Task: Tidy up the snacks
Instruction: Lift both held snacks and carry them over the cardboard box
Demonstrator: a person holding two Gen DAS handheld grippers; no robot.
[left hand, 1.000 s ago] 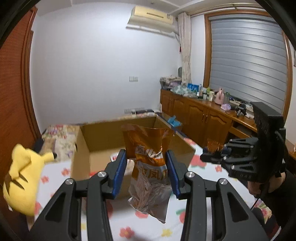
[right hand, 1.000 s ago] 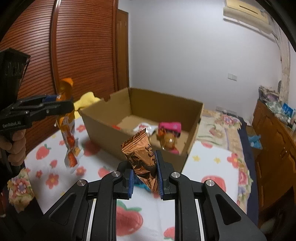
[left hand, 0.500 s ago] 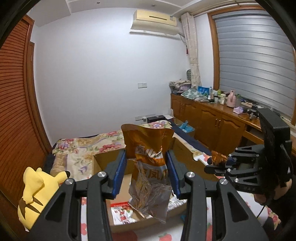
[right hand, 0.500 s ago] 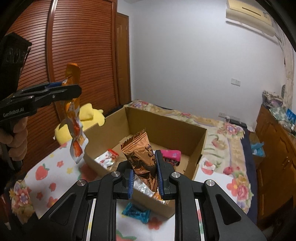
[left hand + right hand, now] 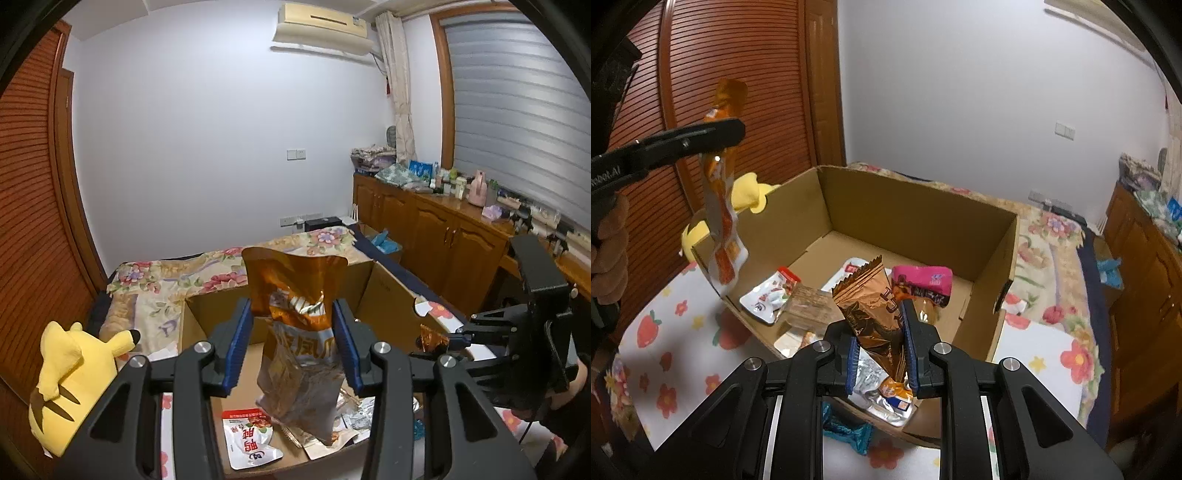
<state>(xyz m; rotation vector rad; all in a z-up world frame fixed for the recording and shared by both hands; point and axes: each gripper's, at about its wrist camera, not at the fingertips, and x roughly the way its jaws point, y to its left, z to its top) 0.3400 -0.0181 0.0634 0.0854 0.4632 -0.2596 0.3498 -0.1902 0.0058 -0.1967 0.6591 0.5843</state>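
Snack packets (image 5: 768, 299) litter the cardboard box (image 5: 916, 218) floor.

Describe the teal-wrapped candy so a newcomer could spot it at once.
Start at the big open brown cardboard box on the flower-print sheet. Just outside its near wall lies a small shiny teal twist-wrapped candy. It is the only blue wrapper, and the only snack outside the box.

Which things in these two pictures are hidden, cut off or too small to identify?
- Left wrist view: the orange snack bag and the left gripper hide much of the cardboard box floor.
- Left wrist view: items on the cabinet are too small to identify.
- Right wrist view: the blue wrapper is partly behind the right gripper.
- Right wrist view: the box wall hides most of the yellow plush toy.
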